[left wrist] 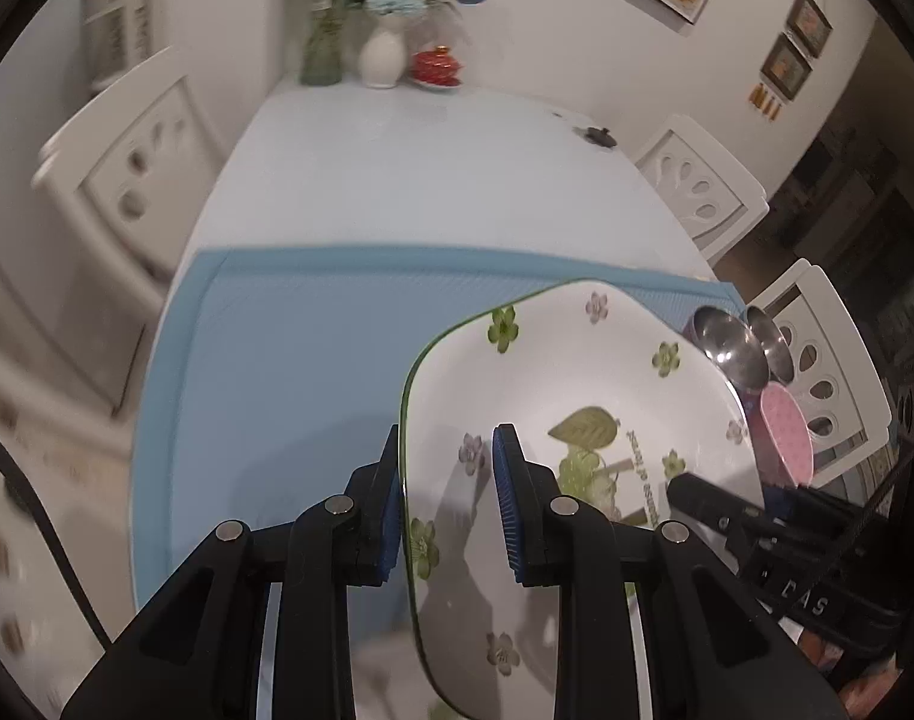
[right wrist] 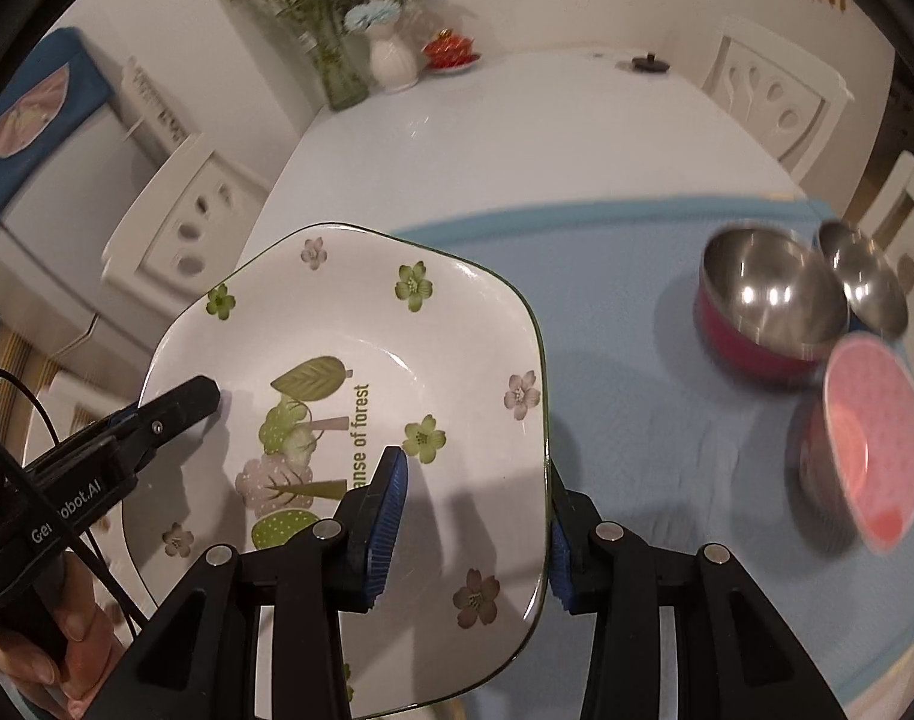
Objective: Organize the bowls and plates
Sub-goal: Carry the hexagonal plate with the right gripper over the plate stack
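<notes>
The square flowered plate [right wrist: 361,384] is held up over the blue mat [left wrist: 289,360], clear of the worktop [left wrist: 397,168], with a hand-held gripper on each of two opposite edges. The left hand-held gripper [left wrist: 448,498] is clamped on the plate's left rim: one blue pad sits outside the edge, the other inside on the plate's face. The right hand-held gripper [right wrist: 475,528] is clamped on the right rim in the same way, one pad on the inner face and one behind the edge.

The step in hand looks like carrying the plate to its place. To do it well, both grippers should travel together and keep the same spacing, so the rim is neither bent nor pulled out of a pad. The plate should stay near level, since it is heavy and the pads bite only a narrow strip of rim.

To the right on the mat stand a steel bowl with a red outside [right wrist: 769,306], a second steel bowl [right wrist: 865,282] just behind it, and a pink bowl [right wrist: 871,444] tipped on its side. The plate is well apart from them, so any path rightward needs height to clear their rims.
</notes>
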`<state>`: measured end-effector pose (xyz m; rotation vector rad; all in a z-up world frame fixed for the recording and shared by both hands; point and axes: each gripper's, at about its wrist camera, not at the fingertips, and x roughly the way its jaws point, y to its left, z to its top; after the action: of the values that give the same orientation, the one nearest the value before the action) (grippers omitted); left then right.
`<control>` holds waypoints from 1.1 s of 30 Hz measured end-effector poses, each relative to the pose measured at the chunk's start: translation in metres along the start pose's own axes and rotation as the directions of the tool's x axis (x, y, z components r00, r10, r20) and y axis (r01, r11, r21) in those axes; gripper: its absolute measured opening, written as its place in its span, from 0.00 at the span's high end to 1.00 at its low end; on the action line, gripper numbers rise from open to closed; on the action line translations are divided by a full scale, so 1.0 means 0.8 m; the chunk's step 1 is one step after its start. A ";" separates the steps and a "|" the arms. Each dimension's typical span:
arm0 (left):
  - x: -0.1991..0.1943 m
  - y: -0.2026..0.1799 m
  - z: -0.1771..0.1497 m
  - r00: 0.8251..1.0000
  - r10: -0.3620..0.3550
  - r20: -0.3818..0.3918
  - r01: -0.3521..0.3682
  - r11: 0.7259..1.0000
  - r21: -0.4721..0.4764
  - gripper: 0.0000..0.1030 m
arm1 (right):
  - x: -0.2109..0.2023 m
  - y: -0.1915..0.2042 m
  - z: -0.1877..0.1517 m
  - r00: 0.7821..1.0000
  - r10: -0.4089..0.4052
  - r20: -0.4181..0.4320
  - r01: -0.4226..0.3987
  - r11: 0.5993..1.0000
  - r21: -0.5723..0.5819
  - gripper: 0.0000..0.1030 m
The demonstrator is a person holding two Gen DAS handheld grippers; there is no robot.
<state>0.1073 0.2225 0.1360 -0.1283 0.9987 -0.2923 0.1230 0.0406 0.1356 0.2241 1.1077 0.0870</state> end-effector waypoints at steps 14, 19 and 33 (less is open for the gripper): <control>-0.066 0.034 -0.152 0.997 0.042 -0.062 -0.049 0.993 -0.108 0.78 | -0.024 0.045 -0.139 0.989 0.039 -0.140 -0.051 0.995 -0.085 0.61; -0.073 0.042 -0.191 0.996 0.020 -0.092 -0.033 0.991 -0.132 0.78 | -0.024 0.050 -0.171 0.983 0.036 -0.180 -0.059 0.991 -0.122 0.61; -0.056 0.051 -0.232 0.987 0.023 -0.162 -0.047 0.988 -0.144 0.78 | 0.012 0.061 -0.196 0.956 0.007 -0.295 -0.065 0.980 -0.186 0.60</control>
<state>-0.0645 0.2798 0.0625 -0.2246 1.1807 -0.1981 -0.0105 0.1111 0.0711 0.0568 1.3818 0.2668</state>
